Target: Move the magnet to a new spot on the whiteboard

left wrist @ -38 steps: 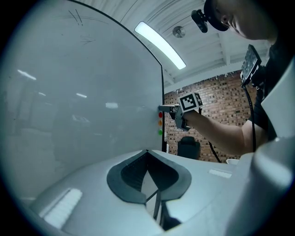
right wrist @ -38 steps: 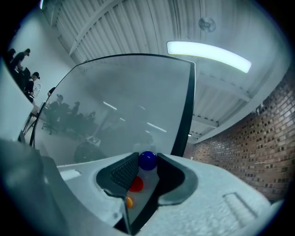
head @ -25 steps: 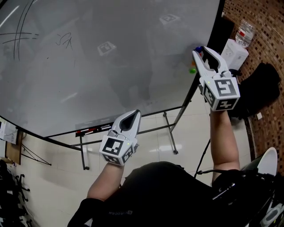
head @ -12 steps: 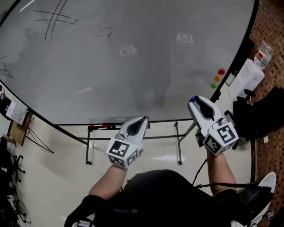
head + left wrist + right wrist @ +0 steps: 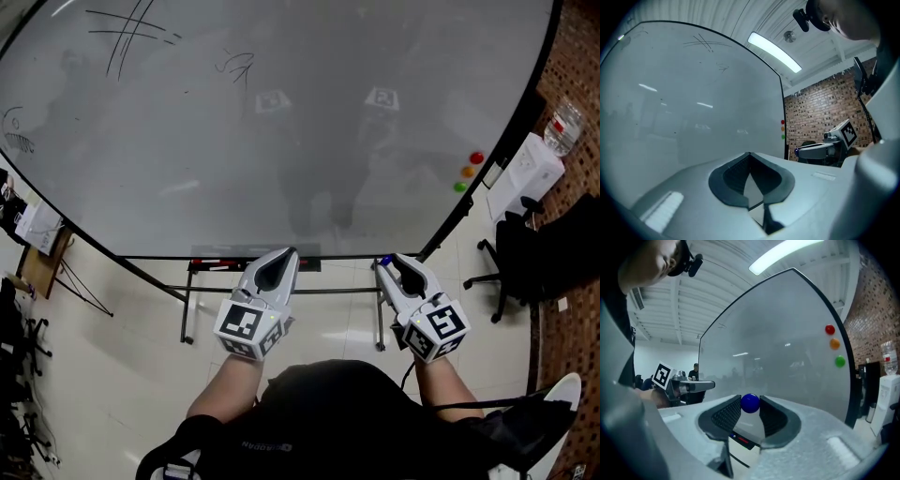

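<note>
The blue magnet (image 5: pixel 750 403) is sitting pinched between the tips of my right gripper (image 5: pixel 389 268), off the whiteboard (image 5: pixel 281 141) that's ahead of the jaws. My left gripper (image 5: pixel 281 264) is idling beside it, closed on nothing. I'm thinking steady squeeze, then going square-on at a bare patch, clear of the three coloured magnets (image 5: pixel 834 344) up-right of the jaws. A second ago my right jaws were up by that trio; now they're hanging way lower.

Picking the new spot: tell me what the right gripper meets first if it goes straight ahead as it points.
Likely the whiteboard, on its bare face, with the blue magnet in the right gripper touching first. The three coloured magnets lie off to the right. Depth unclear.
</note>
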Tool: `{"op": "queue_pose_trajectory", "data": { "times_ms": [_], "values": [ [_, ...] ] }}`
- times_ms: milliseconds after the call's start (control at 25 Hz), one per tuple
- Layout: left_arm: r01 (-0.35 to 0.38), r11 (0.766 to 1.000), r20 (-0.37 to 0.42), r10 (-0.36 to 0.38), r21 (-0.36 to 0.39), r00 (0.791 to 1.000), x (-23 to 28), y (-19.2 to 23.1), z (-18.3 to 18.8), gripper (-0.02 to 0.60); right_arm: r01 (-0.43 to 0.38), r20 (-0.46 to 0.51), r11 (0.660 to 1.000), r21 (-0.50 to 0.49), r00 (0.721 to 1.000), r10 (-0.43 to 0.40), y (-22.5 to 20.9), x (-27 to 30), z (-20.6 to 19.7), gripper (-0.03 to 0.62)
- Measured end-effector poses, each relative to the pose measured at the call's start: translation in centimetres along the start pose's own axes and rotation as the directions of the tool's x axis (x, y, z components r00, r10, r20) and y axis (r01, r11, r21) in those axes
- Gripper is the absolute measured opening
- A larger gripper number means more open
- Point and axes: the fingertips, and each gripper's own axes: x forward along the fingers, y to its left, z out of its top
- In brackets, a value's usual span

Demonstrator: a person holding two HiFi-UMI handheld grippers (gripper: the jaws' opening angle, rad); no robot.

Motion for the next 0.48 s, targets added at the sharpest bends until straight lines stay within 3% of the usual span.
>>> {"op": "queue_pose_trajectory", "data": {
  "times_ms": [480],
  "values": [
    [0.005,1.0,-0.01,-0.005,-0.01,1.0,-0.2,-0.5,-0.1,0.015,-0.058,-0.022,0.998,-0.001,0.998,0.058,2.0,0.4,-0.5,0.112]
  ]
}}
